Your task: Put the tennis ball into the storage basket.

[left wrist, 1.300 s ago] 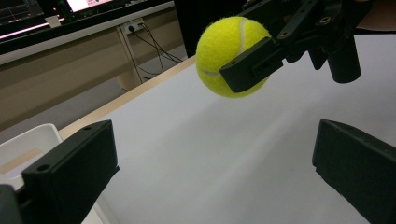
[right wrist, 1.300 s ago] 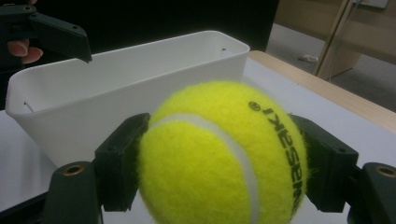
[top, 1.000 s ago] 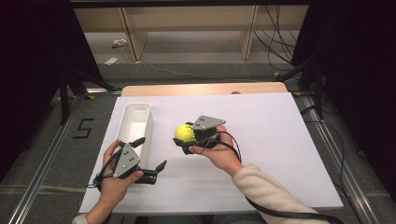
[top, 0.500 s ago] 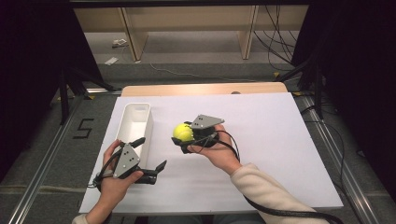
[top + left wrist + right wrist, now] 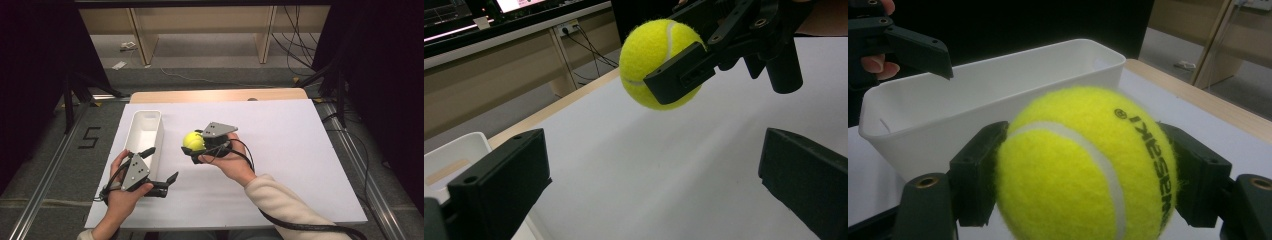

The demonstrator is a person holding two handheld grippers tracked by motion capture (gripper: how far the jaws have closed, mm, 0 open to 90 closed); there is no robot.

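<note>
The bench (image 5: 300, 165) is covered by a white sheet, with a strip of bare wood along its far edge. On its left part lies a long white bin (image 5: 144, 134), set lengthwise away from the person, open side up.

The person's right forearm, in a pale sleeve, comes in from the lower right and angles toward the middle of the bench; the hand wraps the right gripper (image 5: 196, 146) from below, its grey plate tilted up and its jaws pointing left toward the bin. Those jaws are clamped on a yellow tennis ball (image 5: 193, 141), one pad on each side, and the ball hangs above the sheet just right of the bin.

The left hand (image 5: 122, 192) sits near the bench's front left, beside the bin's near end, holding the left gripper (image 5: 161, 164) low with its jaws spread wide and nothing between them, aimed to the right toward the ball.
</note>
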